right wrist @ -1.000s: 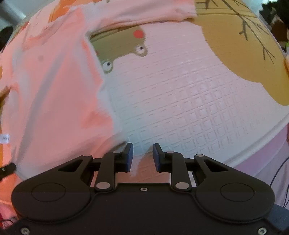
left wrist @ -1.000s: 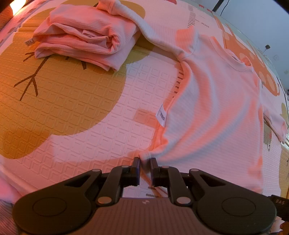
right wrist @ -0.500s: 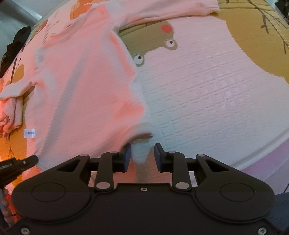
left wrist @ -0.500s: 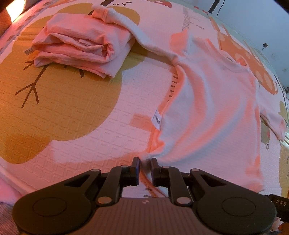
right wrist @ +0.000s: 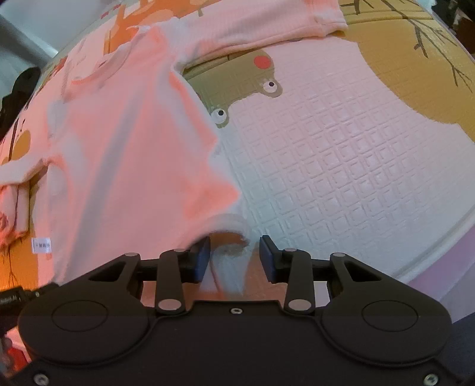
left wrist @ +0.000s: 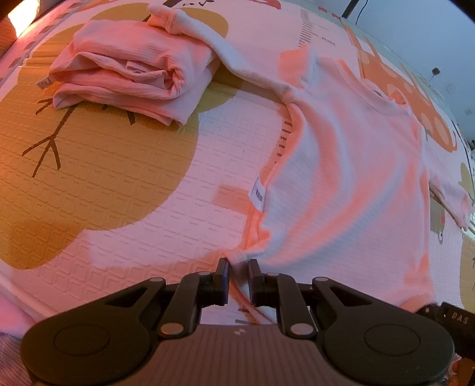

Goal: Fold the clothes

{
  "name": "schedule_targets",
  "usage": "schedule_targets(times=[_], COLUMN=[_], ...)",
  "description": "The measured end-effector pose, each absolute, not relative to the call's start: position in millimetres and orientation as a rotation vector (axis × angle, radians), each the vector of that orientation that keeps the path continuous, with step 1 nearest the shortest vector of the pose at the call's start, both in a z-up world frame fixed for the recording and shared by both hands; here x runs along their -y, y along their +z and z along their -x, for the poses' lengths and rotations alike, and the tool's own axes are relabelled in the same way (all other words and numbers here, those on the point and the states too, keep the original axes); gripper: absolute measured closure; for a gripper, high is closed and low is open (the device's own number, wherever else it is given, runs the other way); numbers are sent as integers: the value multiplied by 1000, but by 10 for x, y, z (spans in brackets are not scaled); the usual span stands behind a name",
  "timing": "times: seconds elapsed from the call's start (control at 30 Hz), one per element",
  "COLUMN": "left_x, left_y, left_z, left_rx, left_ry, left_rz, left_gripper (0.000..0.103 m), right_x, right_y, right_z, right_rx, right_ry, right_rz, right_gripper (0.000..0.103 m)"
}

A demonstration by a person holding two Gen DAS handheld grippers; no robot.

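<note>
now shirt [left wrist: 341, 184] hem corners sit between both grippers.

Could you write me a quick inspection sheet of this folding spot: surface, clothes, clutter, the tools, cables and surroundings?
Surface: patterned play mat, embossed squares.
Job's things: pink shirt spread flat; folded pink garment beside it.
Clutter: nothing seen.
Tools: left tool nearly closed on the shirt's hem corner; right tool opening, hem corner loose between its jaws.
Cables: dark cable at the far edge.
Surroundings: pale wall.
</note>
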State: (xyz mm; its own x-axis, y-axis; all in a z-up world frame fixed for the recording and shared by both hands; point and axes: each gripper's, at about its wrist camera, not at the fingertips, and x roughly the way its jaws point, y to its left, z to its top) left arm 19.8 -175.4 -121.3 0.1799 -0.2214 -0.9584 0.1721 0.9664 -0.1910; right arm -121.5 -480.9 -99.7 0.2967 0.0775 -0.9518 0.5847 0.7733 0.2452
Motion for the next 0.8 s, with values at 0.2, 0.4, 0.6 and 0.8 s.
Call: schedule_targets(times=[0.2, 0.4, 0.6, 0.8], left_x=[1753, 1758, 1757, 1771], left_y=[-1214, -1220, -1220, -1218], left_z=[-198, -190, -197, -207], left_rx=[-1364, -1366, -1367, -1371], left_ry=[-279, -281, -287, -302], left_rz=[43, 42, 41, 29], left_gripper=[88, 88, 87, 82], right_x=[4875, 4916, 4937, 5025], right_y=[-1010, -1015, -1007, -1006], right_z=[1208, 1201, 1169, 1139], right_rx=[-1209, -1242, -1307, -1323], right_ry=[-449, -464, -489, -503], right_rz=[-627, -578, -478, -406], right_gripper=[70, 75, 75, 67])
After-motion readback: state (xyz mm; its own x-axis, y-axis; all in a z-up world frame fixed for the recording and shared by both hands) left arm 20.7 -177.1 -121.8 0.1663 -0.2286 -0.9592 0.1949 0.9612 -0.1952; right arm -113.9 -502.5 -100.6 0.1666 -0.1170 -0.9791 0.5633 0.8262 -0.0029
